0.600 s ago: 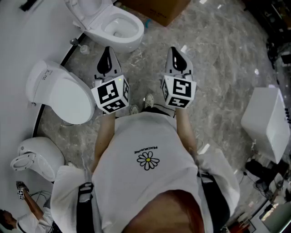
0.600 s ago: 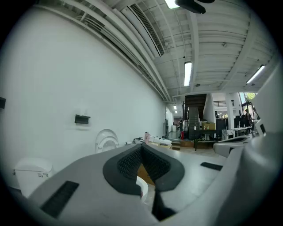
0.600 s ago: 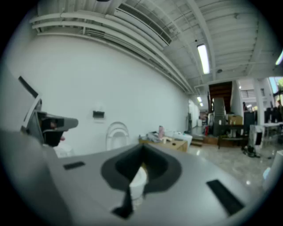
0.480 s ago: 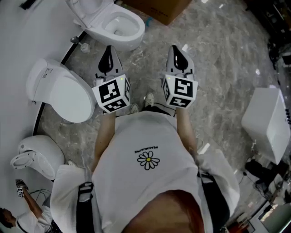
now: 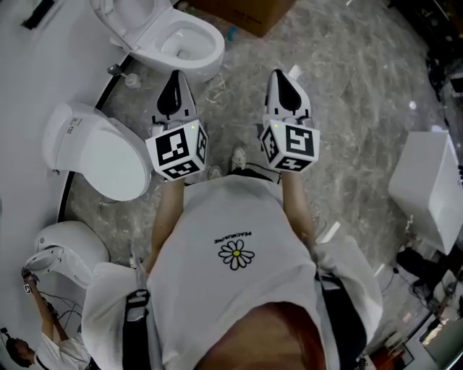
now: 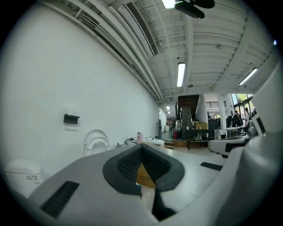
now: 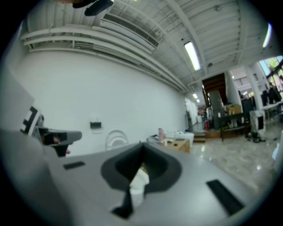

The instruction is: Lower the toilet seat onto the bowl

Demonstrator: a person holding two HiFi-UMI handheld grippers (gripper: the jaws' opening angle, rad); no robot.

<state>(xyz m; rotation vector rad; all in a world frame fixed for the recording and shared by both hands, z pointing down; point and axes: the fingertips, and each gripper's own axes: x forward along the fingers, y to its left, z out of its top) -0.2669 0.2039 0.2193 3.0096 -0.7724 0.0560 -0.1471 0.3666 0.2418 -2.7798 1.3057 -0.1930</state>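
Standing on the marbled floor (image 5: 347, 108), a person holds both tools level in front of the chest, side by side and apart. The left tool (image 5: 172, 78) has its jaws pressed together with nothing between them; in the left gripper view the two dark pads (image 6: 128, 163) meet at their tips. The right tool (image 5: 279, 74) is likewise closed and empty, its pads meeting at the tips in the right gripper view.

The toilet seat (image 5: 123, 13) stands raised against the back of the toilet at the top left of the head view, leaving the bowl (image 5: 182, 45) open. This toilet sits against the white wall (image 5: 29, 65), ahead of the person and to the left. The left tool is the nearer of the two, its tip showing just below the bowl's front edge in the head view, and neither tool touches the toilet. In both gripper views the raised seat shows as an upright white ring against the wall, beyond the jaws and to their left.

Further along the same wall, a second toilet (image 5: 101, 148) has its lid down, and a third toilet (image 5: 69, 249) stands beside that one. A cardboard box (image 5: 246, 13) lies on the floor just beyond the open bowl. Well off to the person's right stands a white box-shaped unit (image 5: 430, 184).
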